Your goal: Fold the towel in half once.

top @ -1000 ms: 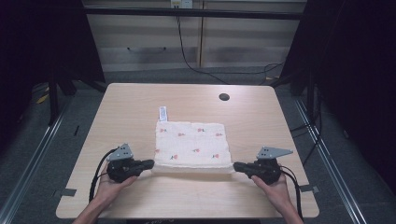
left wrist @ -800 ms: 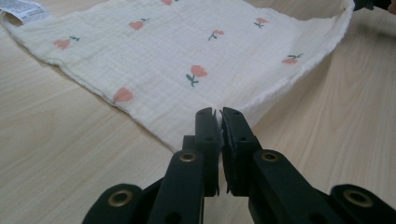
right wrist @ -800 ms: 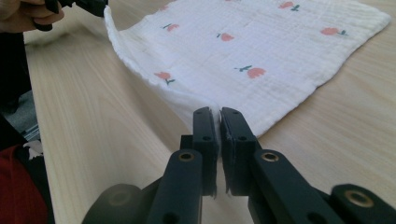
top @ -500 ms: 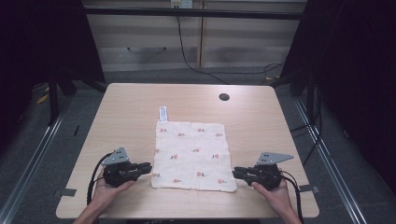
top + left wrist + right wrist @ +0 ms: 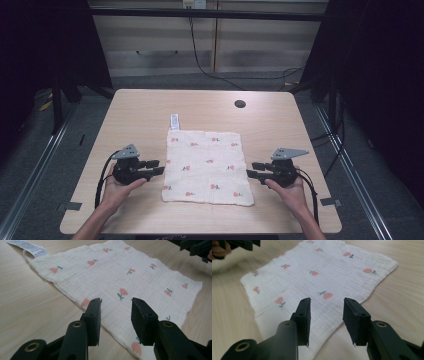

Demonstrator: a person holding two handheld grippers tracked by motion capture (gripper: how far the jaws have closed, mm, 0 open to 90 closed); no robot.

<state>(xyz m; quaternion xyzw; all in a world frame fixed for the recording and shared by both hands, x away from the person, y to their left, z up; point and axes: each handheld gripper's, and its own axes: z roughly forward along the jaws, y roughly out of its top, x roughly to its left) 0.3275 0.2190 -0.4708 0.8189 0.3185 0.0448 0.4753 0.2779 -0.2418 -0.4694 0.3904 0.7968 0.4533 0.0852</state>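
Two tongs, both just opened, nothing between jaws | left tongs [image 5: 154, 167] just beside cloth's left edge | right tongs [image 5: 253, 170] just beside its right edge | cloth [image 5: 207, 165] flat on bench [image 5: 135, 107], between them, white label [image 5: 174, 121] at far corner

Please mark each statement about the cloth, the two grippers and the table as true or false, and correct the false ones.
1. The cloth lies flat on the table. True.
2. The left gripper clamps the cloth's edge. False: its jaws have just been opening and hold nothing.
3. The right gripper is open. True.
4. The cloth is plain white. False: it bears small pink flowers.
5. A white label sticks out at the cloth's far corner. True.
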